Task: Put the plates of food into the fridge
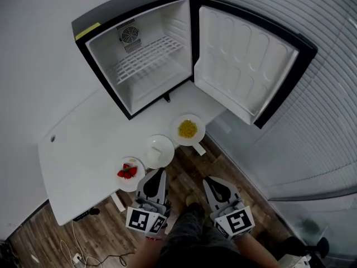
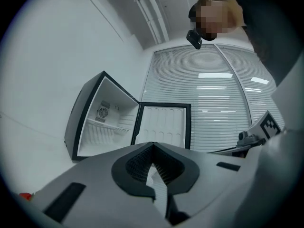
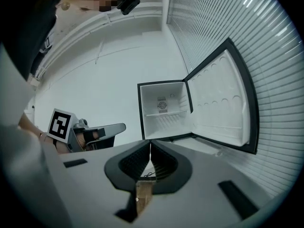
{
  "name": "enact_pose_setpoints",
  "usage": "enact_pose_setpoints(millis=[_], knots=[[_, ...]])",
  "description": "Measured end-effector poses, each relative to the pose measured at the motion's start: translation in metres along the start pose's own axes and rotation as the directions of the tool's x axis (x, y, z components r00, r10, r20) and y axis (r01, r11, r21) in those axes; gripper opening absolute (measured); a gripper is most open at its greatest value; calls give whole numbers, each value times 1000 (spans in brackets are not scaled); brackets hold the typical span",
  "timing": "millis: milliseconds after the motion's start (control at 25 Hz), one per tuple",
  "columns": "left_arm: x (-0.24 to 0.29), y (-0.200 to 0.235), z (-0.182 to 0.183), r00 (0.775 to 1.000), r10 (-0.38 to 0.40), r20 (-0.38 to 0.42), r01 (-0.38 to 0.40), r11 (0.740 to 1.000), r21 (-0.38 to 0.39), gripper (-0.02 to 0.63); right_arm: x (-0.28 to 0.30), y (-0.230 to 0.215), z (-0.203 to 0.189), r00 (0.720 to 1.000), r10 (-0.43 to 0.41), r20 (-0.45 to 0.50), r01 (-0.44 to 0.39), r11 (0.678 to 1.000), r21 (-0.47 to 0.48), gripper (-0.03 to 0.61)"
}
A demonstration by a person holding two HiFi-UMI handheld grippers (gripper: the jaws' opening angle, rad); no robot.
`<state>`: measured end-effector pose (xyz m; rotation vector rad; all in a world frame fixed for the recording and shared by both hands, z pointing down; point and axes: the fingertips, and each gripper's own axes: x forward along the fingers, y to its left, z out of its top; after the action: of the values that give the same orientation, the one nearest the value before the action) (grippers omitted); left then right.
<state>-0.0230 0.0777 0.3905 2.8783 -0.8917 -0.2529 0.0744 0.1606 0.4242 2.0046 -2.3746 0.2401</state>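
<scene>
Jaws on left gripper [image 1: 158, 172] and right gripper [image 1: 208, 181] are sitting closed and empty while strawberry plate [image 1: 129, 173], white plate [image 1: 158, 150] and corn plate [image 1: 188, 129] are waiting on tabletop [image 1: 78, 149] just ahead of them, with open fridge [image 1: 179, 27] beyond holding nothing yet.

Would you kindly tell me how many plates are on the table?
3. The plate with red fruit sits at the near edge of the table, the middle plate beside it, and the plate with yellow food nearest the open fridge. None appears hidden.
</scene>
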Motion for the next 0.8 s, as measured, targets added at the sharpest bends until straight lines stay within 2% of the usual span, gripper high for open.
enact_pose_setpoints(millis=[160,360,480,600,720,800], knots=[[30,19,1,1000,24,10,-24,1000,-6,6,35,-22,7,1000,23,-18,-24,999,-21,6],[58,31,-6,1000,23,5,-23,999,-37,6,67,-46,1,998,17,-58,-16,1000,13,6],[72,32,-15,1000,15,-6,-15,999,-52,6,82,-63,-14,995,-2,-104,15,993,117,8],[81,33,-21,1000,23,-9,-24,997,-67,6,95,-79,-33,988,3,-153,35,968,249,8],[89,30,-28,999,42,-14,-43,997,-71,6,103,-98,-57,980,25,-198,55,921,385,13],[94,28,-35,998,57,-20,-58,996,-74,6,110,-108,-71,974,49,-220,63,878,475,57]])
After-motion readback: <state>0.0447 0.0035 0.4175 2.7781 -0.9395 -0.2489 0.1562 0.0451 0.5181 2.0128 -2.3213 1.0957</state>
